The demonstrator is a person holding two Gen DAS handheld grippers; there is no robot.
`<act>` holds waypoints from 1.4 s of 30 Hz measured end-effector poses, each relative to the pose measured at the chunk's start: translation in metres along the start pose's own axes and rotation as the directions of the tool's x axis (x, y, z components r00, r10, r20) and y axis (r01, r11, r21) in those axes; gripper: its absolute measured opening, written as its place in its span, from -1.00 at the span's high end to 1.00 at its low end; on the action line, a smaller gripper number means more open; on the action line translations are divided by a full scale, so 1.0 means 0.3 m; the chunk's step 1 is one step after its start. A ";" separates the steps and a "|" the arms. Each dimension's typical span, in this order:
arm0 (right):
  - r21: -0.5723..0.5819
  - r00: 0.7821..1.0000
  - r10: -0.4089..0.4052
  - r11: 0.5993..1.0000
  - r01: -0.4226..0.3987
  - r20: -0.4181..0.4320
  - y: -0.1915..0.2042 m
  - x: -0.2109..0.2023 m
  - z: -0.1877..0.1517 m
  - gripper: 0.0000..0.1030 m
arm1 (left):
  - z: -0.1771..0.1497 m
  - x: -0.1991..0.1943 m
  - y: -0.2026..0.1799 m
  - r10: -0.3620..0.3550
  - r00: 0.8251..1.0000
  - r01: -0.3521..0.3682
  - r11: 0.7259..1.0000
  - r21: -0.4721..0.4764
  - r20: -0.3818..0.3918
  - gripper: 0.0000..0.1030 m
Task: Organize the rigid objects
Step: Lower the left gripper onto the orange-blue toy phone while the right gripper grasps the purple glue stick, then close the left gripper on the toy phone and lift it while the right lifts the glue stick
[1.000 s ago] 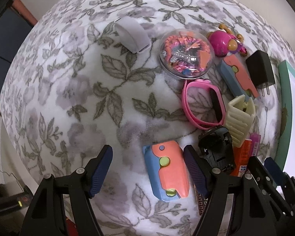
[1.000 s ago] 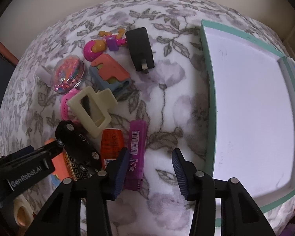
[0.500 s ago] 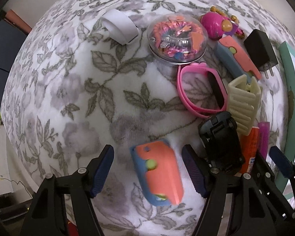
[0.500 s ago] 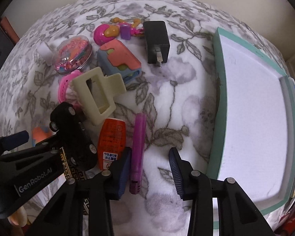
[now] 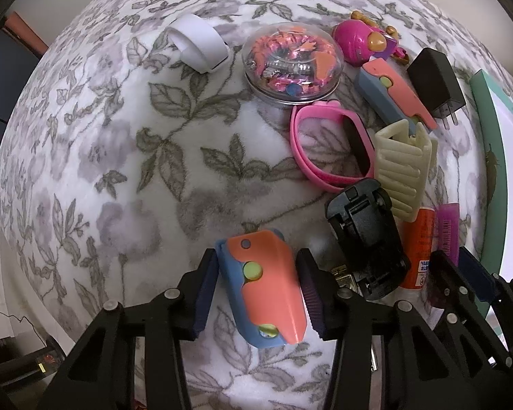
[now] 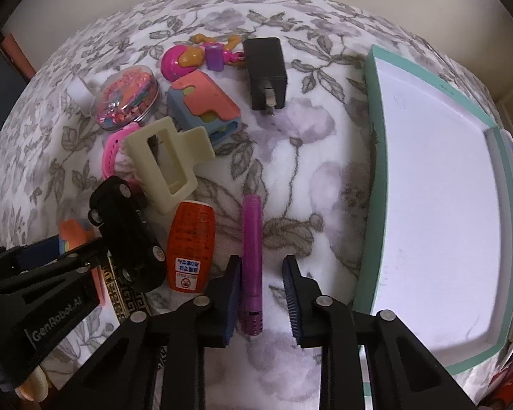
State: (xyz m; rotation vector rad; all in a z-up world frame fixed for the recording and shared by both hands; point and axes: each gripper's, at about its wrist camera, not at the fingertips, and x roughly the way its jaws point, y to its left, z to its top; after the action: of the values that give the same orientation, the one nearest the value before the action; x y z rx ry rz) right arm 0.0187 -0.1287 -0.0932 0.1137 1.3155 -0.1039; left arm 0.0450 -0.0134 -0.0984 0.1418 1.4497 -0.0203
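My left gripper (image 5: 258,294) is shut on a blue and orange toy (image 5: 263,287) lying on the floral cloth; both fingers press its sides. My right gripper (image 6: 261,294) is open, its fingers either side of a purple tube (image 6: 252,263), the left pad touching it. An empty white tray with a teal rim (image 6: 372,157) lies to the right. A black toy car (image 6: 128,235), an orange bottle (image 6: 189,242) and a cream hair claw (image 6: 169,160) lie left of the tube.
Farther back lie a second blue and orange toy (image 6: 205,106), a black charger (image 6: 265,73), a pink toy (image 6: 184,58), a clear dome of confetti (image 5: 292,63), a pink watch band (image 5: 328,150) and a white ring (image 5: 198,46).
My left gripper moved forward and closed on the blue and orange toy. My right gripper shifted so the purple tube now lies between its open fingers.
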 end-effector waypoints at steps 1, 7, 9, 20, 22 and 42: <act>0.003 1.000 0.001 1.000 -0.001 -0.001 -0.009 -0.002 -0.002 0.57 | 0.004 -0.006 0.004 0.001 1.000 -0.001 1.000 0.001 -0.002 0.06; -0.005 1.000 -0.014 1.000 0.014 -0.001 -0.019 0.001 -0.007 0.61 | 0.024 0.001 0.016 0.014 1.000 -0.014 1.000 0.012 -0.006 0.06; -0.014 1.000 -0.020 1.000 0.020 0.002 -0.016 0.002 -0.011 0.61 | 0.024 0.001 0.015 0.013 1.000 -0.013 1.000 0.011 -0.008 0.06; -0.013 1.000 -0.017 1.000 0.017 -0.001 0.005 -0.010 -0.035 0.61 | 0.017 -0.008 0.040 -0.004 1.000 0.003 1.000 -0.010 -0.015 0.07; -0.013 1.000 -0.015 1.000 0.015 0.001 0.006 -0.026 -0.041 0.61 | 0.018 -0.012 0.051 -0.003 1.000 0.002 1.000 -0.017 -0.011 0.07; 0.062 0.985 0.012 0.998 -0.023 0.174 -0.053 -0.225 0.009 0.61 | 0.042 -0.191 0.070 -0.017 0.983 0.014 1.000 0.014 0.181 0.17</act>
State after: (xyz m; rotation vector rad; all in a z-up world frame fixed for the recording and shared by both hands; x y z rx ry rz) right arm 0.0021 -0.1442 -0.0275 0.1665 1.1371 -0.1381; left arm 0.0525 0.0019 -0.0384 0.1352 1.2691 -0.0535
